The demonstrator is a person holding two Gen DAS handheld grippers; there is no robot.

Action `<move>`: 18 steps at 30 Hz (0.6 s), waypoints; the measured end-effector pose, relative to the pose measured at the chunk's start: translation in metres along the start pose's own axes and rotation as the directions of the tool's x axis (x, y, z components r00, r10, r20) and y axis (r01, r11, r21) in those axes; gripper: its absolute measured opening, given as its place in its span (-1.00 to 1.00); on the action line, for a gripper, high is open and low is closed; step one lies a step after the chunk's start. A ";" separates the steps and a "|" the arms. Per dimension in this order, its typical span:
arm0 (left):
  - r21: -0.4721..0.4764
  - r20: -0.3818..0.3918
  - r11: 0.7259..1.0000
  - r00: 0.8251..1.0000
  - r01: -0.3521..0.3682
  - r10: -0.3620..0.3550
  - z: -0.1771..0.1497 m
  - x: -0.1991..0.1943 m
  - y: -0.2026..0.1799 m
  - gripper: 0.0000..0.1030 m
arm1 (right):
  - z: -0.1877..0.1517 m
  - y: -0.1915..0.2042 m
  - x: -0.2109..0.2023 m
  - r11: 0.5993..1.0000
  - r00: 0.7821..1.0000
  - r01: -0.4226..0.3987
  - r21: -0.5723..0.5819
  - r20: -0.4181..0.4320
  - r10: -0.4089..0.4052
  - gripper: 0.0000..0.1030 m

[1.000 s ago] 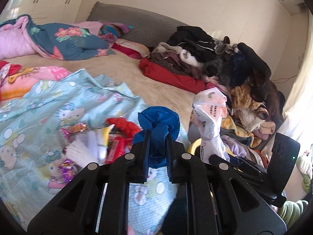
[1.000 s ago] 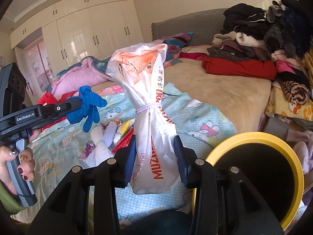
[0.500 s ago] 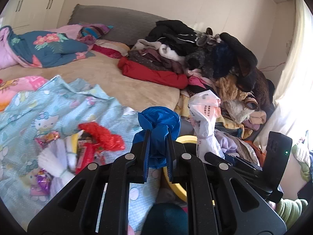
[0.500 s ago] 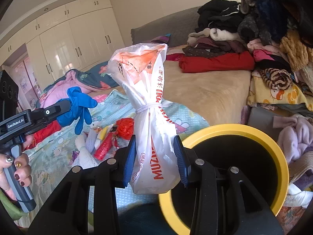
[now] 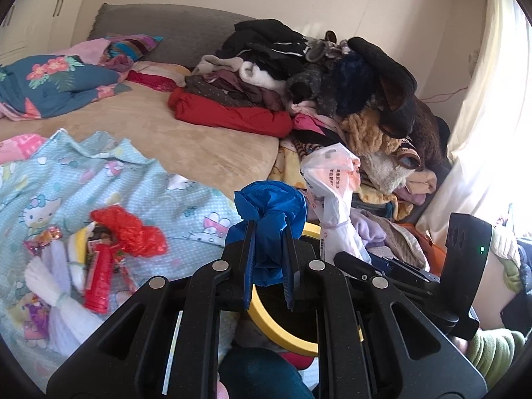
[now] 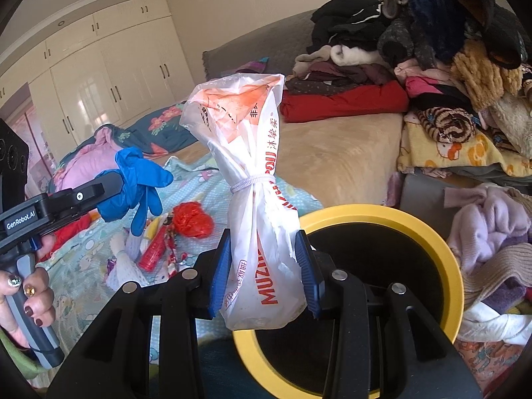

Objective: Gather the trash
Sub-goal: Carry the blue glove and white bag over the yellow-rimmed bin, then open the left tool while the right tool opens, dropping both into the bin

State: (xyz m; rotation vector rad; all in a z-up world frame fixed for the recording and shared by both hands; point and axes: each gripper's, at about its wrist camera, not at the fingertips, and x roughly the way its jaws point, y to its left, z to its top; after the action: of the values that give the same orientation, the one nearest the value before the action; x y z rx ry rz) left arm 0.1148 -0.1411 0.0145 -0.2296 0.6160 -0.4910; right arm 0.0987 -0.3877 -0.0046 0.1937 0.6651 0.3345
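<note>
My left gripper (image 5: 268, 267) is shut on a crumpled blue glove (image 5: 271, 212), held in the air above the near rim of a yellow-rimmed black bin (image 5: 286, 335). My right gripper (image 6: 264, 274) is shut on a tied white plastic bag with red print (image 6: 252, 179), held upright at the left rim of the bin (image 6: 445, 252). The glove (image 6: 138, 186) and left gripper also show at the left of the right wrist view. The bag (image 5: 332, 193) shows right of the glove in the left wrist view.
More trash lies on the light blue cartoon sheet (image 5: 50, 196): a red crumpled bag (image 5: 129, 229), a red tube (image 5: 98, 279), wrappers and white tied bundles (image 5: 63, 299). A tall pile of clothes (image 5: 332, 76) covers the bed's right side. Clothes (image 6: 488, 232) lie beside the bin.
Both grippers have moved right, away from the trash pile on the sheet and over the bin. The bin's yellow rim now sits under both held items. Both grips are unchanged.
</note>
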 end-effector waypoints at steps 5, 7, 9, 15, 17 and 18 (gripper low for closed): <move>0.011 -0.030 1.000 0.999 0.026 -0.025 -0.005 0.013 -0.008 -0.83 | -0.001 -0.014 -0.003 0.999 1.000 0.031 0.021 -0.006 -0.031 -0.29; 0.013 -0.044 0.999 0.998 0.038 -0.038 -0.007 0.020 -0.012 -0.83 | -0.001 -0.022 -0.004 0.998 0.999 0.047 0.035 -0.011 -0.047 -0.29; 0.019 -0.057 0.999 0.997 0.049 -0.048 -0.008 0.026 -0.017 -0.83 | -0.003 -0.028 -0.004 0.997 0.998 0.060 0.045 -0.015 -0.059 -0.29; 0.037 -0.105 0.996 0.991 0.084 -0.079 -0.015 0.048 -0.029 -0.83 | -0.009 -0.048 -0.004 0.991 0.995 0.098 0.092 -0.030 -0.096 -0.29; 0.040 -0.120 0.995 0.989 0.092 -0.086 -0.017 0.055 -0.032 -0.83 | -0.011 -0.055 -0.005 0.989 0.994 0.110 0.098 -0.035 -0.107 -0.28; 0.042 -0.127 0.995 0.988 0.095 -0.089 -0.018 0.058 -0.034 -0.83 | -0.013 -0.056 -0.005 0.988 0.993 0.114 0.102 -0.037 -0.111 -0.28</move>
State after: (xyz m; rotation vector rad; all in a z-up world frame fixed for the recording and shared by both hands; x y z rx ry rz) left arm 0.1325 -0.2007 -0.0166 -0.1831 0.7175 -0.6116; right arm 0.0999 -0.4411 -0.0277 0.2496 0.7222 0.1945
